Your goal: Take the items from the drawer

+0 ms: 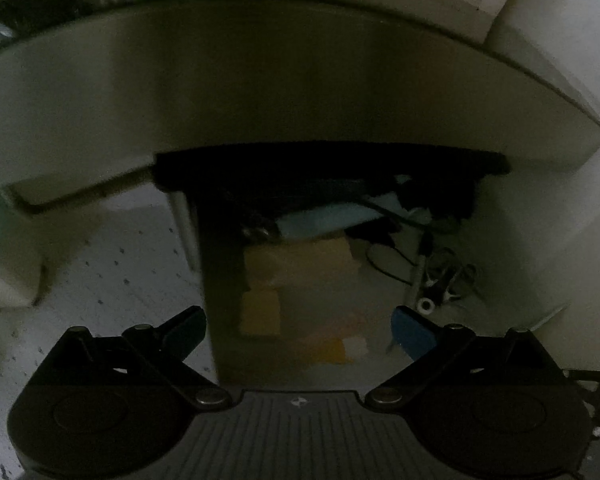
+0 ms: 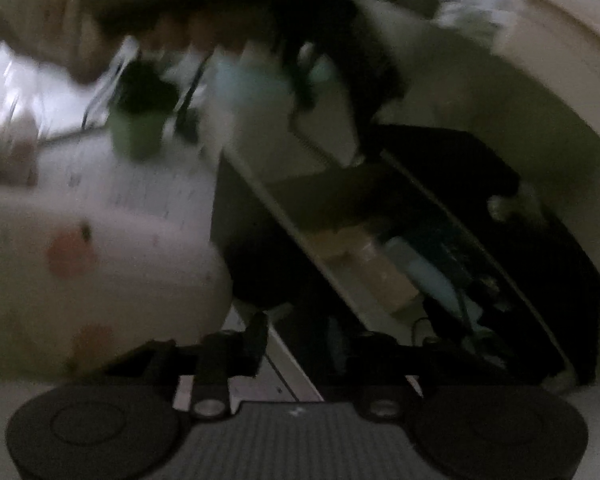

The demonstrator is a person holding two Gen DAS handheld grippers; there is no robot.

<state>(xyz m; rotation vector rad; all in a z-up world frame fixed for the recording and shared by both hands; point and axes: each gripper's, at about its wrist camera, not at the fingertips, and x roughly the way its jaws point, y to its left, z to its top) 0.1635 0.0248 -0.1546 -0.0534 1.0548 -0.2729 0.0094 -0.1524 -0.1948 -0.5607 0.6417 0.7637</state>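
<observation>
The room is dim. The left gripper [image 1: 299,330] hangs over the open drawer [image 1: 220,264], and its two fingers are spread wide with nothing between them. One fingertip has a blue pad [image 1: 412,334]. The drawer sticks out from under a pale desk top [image 1: 260,80]. Inside it lie some tan and yellow paper pieces [image 1: 300,264], a light blue flat thing [image 1: 328,218] near the back, and a tangle of black cables [image 1: 440,264] on the right side, with a small white ring [image 1: 425,305] just beside them. To the left of the drawer is a white speckled floor [image 1: 120,272]. The right wrist view is very blurry. The right gripper [image 2: 296,346] is near the drawer's front corner, and its fingers look close together, but I cannot tell if they pinch anything. In that view the drawer [image 2: 284,216] runs slantwise, with a tan thing [image 2: 380,272] and a pale blue thing [image 2: 424,268] side by side in it. A green cup [image 2: 138,132] stands farther off.
</observation>
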